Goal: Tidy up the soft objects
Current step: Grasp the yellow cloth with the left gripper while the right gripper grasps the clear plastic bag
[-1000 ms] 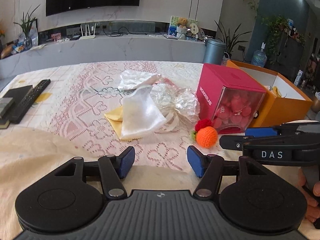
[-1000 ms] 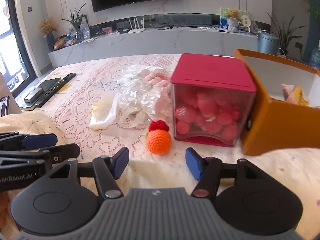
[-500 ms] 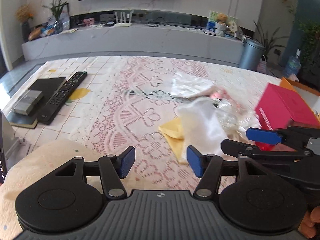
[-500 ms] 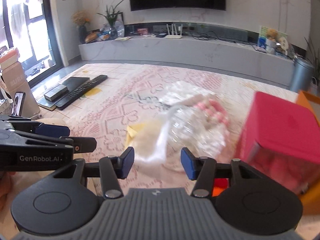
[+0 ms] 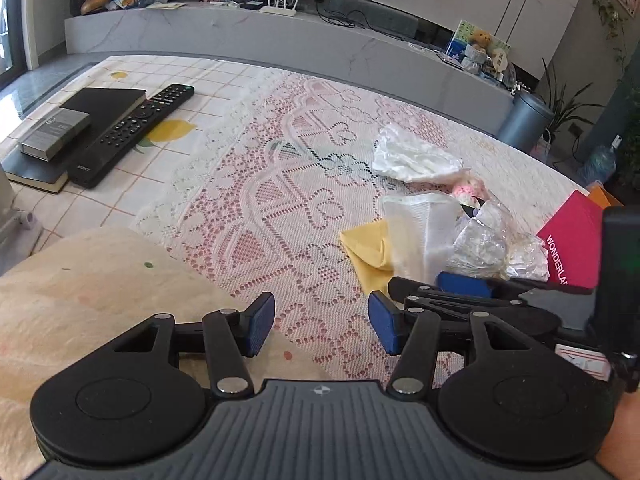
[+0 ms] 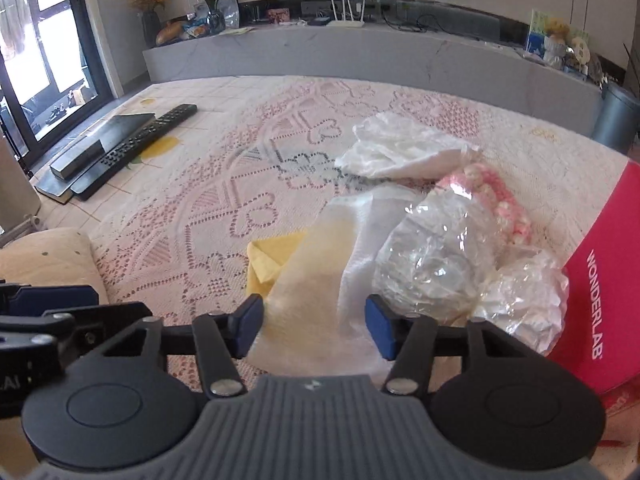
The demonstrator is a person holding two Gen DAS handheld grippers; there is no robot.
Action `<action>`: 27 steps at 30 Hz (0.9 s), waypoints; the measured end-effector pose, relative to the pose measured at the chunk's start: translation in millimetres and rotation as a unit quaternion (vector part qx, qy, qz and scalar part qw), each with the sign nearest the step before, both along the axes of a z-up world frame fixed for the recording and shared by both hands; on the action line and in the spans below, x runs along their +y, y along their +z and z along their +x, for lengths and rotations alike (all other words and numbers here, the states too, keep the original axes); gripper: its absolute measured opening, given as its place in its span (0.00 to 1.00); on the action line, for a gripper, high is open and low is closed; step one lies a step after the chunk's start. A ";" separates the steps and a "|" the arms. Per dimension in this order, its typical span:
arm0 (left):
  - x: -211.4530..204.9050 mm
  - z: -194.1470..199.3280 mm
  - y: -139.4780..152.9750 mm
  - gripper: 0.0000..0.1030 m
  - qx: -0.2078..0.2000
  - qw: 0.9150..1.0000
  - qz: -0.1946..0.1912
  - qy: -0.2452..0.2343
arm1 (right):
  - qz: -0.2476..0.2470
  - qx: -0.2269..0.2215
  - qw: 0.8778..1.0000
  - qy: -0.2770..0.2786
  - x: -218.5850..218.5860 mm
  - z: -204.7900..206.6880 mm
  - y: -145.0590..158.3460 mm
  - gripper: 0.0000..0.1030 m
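Note:
A pile of soft things lies on the lace tablecloth (image 5: 272,200): a white mesh pouch (image 6: 320,276) over a yellow cloth (image 6: 272,256), a white satin cloth (image 6: 404,152), crinkled clear plastic bags (image 6: 436,256) and a pink-white crocheted piece (image 6: 500,196). My right gripper (image 6: 314,326) is open, low over the near end of the mesh pouch. My left gripper (image 5: 322,328) is open and empty over bare lace, left of the pile. The pouch (image 5: 424,232) and yellow cloth (image 5: 368,248) show in the left wrist view too.
A red box marked WONDERLAB (image 6: 600,264) stands right of the pile. A black remote (image 5: 132,132), a black book (image 5: 100,108) and a grey box (image 5: 56,132) lie at the far left. A cream cushion (image 5: 88,280) lies by the near edge.
Both grippers swung left and forward. The orange crocheted ball and the orange box have left view. The right gripper now sits over the mesh pouch.

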State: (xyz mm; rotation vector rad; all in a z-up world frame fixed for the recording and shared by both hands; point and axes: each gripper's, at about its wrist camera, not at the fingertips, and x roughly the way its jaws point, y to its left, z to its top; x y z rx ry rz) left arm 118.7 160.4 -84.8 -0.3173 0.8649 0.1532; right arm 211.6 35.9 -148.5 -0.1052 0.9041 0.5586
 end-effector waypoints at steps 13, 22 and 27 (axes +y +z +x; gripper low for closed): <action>-11.7 48.9 -28.3 0.71 0.031 0.997 -0.062 -0.027 | 0.068 0.035 0.996 -0.055 -47.4 -4.8 -7.1 0.02; -43.4 68.8 -40.2 0.71 0.023 0.998 0.016 -0.048 | 0.073 0.026 0.996 -0.051 -47.8 -4.4 -8.5 0.02; -55.5 74.2 -42.4 0.50 0.010 0.997 0.057 -0.050 | 0.080 0.024 0.995 -0.051 -49.7 -6.0 -10.3 0.02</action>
